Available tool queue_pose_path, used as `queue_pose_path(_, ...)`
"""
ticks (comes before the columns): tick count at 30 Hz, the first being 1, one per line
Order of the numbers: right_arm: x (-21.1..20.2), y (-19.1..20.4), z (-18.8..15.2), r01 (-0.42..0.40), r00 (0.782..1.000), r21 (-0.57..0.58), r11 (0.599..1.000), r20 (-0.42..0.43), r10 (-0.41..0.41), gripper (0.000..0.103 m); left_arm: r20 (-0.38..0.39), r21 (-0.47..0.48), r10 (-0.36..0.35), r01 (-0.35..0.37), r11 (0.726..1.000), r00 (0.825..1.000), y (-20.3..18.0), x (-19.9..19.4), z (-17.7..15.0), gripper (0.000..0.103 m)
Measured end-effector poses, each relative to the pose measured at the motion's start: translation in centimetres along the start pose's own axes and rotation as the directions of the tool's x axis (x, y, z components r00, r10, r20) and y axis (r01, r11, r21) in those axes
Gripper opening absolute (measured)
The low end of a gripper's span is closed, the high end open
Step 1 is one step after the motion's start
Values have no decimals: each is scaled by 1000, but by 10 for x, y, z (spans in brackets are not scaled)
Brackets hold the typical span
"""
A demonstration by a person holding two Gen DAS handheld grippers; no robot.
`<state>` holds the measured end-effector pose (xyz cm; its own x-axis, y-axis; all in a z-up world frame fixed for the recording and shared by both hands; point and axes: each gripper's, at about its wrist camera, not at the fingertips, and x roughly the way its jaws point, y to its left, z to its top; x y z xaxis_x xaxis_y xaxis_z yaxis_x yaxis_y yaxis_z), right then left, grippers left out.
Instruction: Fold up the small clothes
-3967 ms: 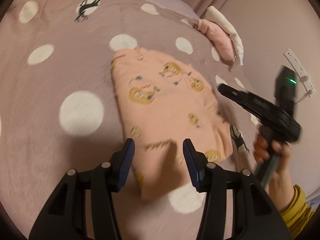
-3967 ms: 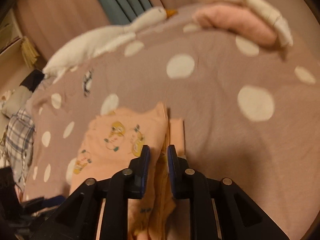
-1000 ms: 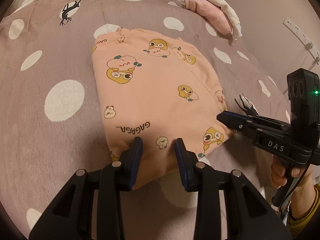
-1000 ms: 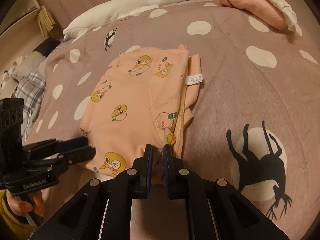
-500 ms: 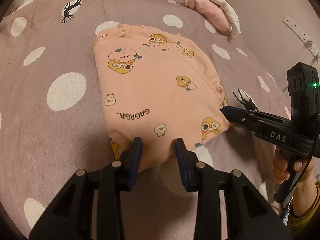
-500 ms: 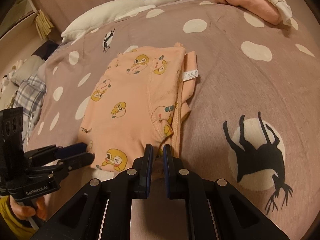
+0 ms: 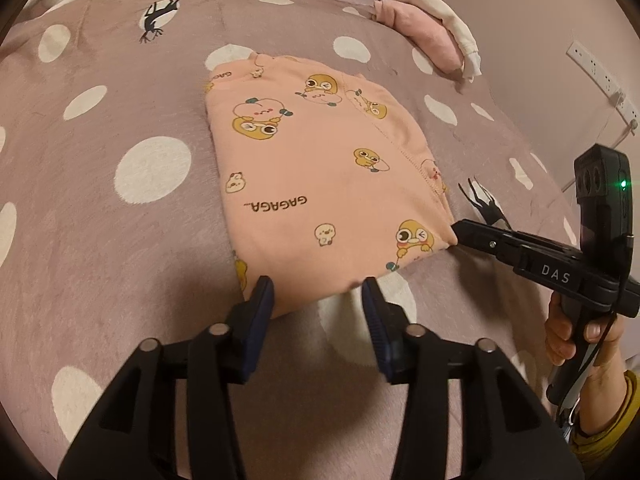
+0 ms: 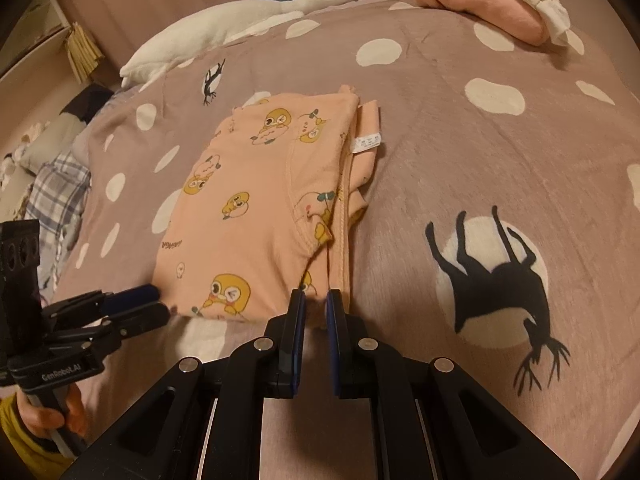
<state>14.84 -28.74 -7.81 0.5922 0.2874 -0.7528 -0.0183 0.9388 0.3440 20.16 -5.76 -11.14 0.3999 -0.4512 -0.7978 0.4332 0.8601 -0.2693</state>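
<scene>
- One folded peach shirt (image 7: 320,184) printed with ducks lies flat on the dotted mauve bedspread (image 7: 100,240).
- The left gripper (image 7: 316,300) sits at the shirt's near edge; its jaws are opening, the hem between them but not pressed.
- The right gripper (image 8: 316,308) pinches the shirt's near right corner; its jaws are starting to open.
- A pink and white stack of clothes (image 8: 492,0) and a plush goose (image 8: 256,12) lie at the bed's far side.

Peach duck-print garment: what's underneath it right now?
The peach garment lies on the polka-dot blanket. Its own folded layers and a white label poke out along one edge. Anything further beneath is covered.
</scene>
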Motion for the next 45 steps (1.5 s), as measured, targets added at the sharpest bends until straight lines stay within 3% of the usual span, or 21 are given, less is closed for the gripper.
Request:
queue_pose_path(3, -2, -4, -2, 1, 1000, 26, 1000, -2, -1, 24, 5, -15, 11, -11, 1000, 1000, 3, -4, -2, 63)
queue_pose_path(10, -8, -26, -5, -143, 990, 174, 974, 19, 141, 43, 2, -139, -59, 59, 989, 998, 25, -6, 1, 64)
queue_pose_path(15, -8, -40, -4, -237, 971, 266, 934, 49, 233, 52, 15, -238, -153, 152, 959, 988, 40, -5, 6, 66)
queue_pose_path(20, -4, -52, -2, -292, 956, 329, 898, 71, 285, 53, 30, -328, -236, 232, 916, 971, 51, 2, 11, 66)
queue_pose_path(25, 1, -58, 4, -319, 947, 354, 879, 85, 309, 53, 37, -375, -269, 263, 889, 962, 58, 10, 15, 66)
queue_pose_path(45, 14, -61, 21, -336, 941, 347, 876, 90, 325, 53, 44, -365, -269, 266, 892, 962, 67, 21, 34, 66)
